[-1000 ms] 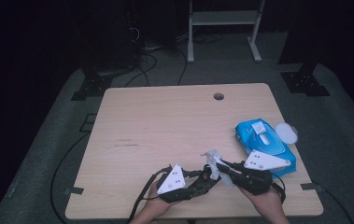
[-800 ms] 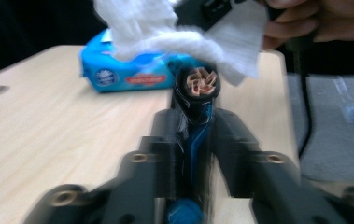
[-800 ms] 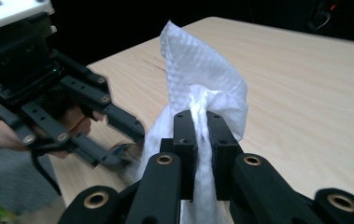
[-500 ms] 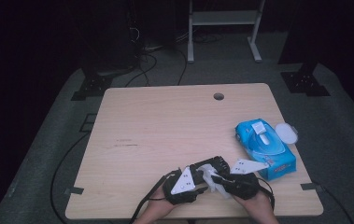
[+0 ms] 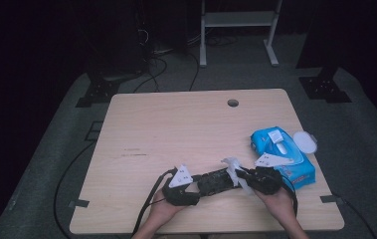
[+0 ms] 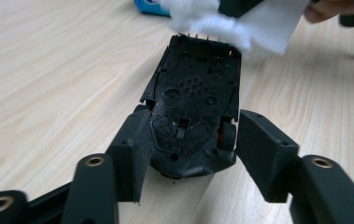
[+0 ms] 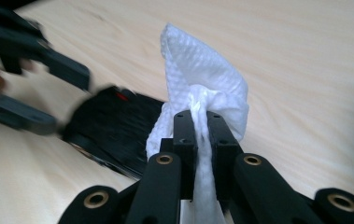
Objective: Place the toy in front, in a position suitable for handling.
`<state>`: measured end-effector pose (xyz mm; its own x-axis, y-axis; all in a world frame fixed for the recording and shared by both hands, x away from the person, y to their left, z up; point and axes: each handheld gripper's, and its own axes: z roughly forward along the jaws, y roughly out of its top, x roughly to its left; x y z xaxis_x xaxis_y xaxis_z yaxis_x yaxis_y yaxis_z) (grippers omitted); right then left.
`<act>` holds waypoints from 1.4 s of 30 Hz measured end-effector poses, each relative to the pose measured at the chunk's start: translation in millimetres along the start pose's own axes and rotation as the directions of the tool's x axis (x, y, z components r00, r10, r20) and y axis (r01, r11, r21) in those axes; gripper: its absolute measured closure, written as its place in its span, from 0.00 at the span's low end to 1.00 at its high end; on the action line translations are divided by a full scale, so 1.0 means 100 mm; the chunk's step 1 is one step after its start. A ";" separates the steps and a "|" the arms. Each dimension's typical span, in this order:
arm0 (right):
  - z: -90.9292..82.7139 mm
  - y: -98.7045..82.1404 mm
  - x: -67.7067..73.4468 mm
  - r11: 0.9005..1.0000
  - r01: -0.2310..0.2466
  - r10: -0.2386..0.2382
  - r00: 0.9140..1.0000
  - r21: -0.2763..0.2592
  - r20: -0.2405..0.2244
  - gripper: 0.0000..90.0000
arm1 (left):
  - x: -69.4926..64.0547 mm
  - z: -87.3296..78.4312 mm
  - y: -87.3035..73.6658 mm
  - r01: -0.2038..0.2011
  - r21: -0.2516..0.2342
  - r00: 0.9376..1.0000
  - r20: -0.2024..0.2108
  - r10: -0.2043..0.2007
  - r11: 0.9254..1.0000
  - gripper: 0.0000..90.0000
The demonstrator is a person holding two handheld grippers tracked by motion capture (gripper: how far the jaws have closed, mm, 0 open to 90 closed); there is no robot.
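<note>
Work sits near the worktop [image 5: 141,124] front edge; broad bare wood lies behind and to the left, wipes pack [image 5: 285,157] by the right edge. Left hand-held gripper [image 6: 191,156]: jaws just been opening, a gap beside the black toy car [image 6: 195,98] lying underside up between them. Right hand-held gripper [image 7: 201,135] clamped tight on a white wipe [image 7: 202,70], touching the car's far end. Left gripper view shows chassis screws and wheels; high view shows a dark lump.
</note>
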<state>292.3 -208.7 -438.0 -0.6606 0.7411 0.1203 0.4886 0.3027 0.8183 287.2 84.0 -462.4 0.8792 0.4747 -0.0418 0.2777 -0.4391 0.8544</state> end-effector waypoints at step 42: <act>0.04 -0.17 -0.03 0.996 -0.036 0.039 0.999 0.076 -0.029 0.94 | 0.36 0.31 -0.13 0.548 -0.009 0.822 0.191 -0.536 0.837 0.44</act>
<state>288.3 -213.6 -455.0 -0.6572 0.7348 0.1678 0.5541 0.3202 0.7684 327.8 82.8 -490.9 0.6480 0.4801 -0.5913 0.7104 -0.1008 0.6966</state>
